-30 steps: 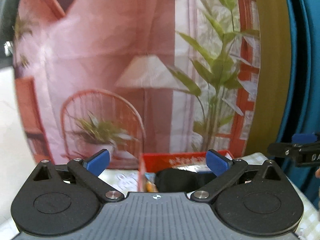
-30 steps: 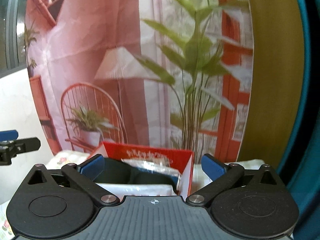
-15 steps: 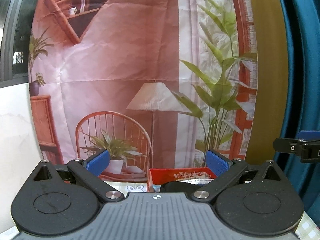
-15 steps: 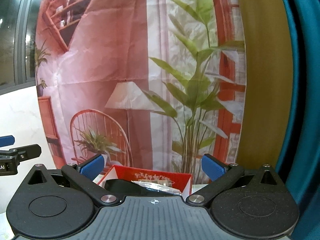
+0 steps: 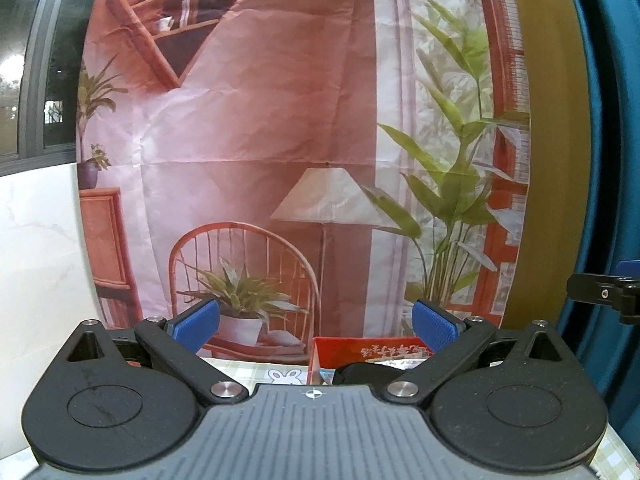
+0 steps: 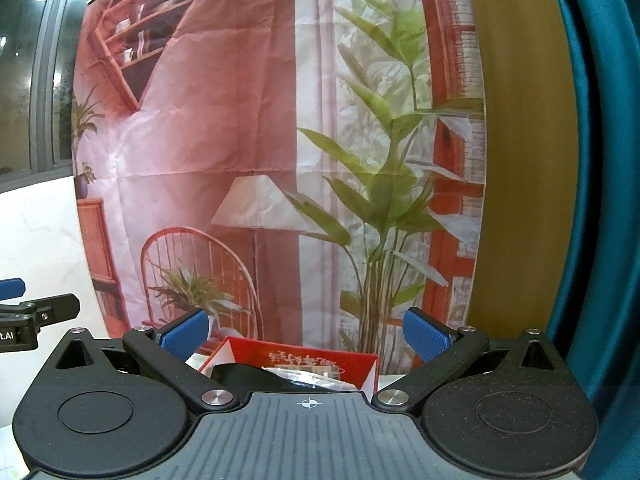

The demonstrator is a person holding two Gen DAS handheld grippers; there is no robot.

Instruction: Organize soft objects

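Red cardboard made the box [image 6: 320, 362], which stood on the table [image 5: 256, 372] at the far side, just in front of the printed backdrop [image 5: 280, 140]. Inside it lay a dark soft thing [image 6: 240, 376], maybe folded cloth, and beside it a clear crinkled packet [image 6: 308, 376]. Both were only partly visible over the gripper bodies, so I could not tell exactly what they were.

The left gripper [image 5: 316, 324] was wide open and held nothing; its blue pads [image 5: 196, 322] stood far apart, with the box seen low between them, toward the right pad. The right gripper [image 6: 306, 330] was also wide open and empty, and the box was seen between its pads [image 6: 426, 338]. Both were raised and well apart from the box, pointing more at the backdrop than down at the table.

In my judgement the dark thing would be light and limp. It would fold and sag when lifted, so a pinch on a thick bunched part near its middle should hold better than a thin edge. The packet looked slippery and noisy film; a firm grip on a sealed edge would be safer there. The box was light too and could slide or tip if a finger pushed its wall.
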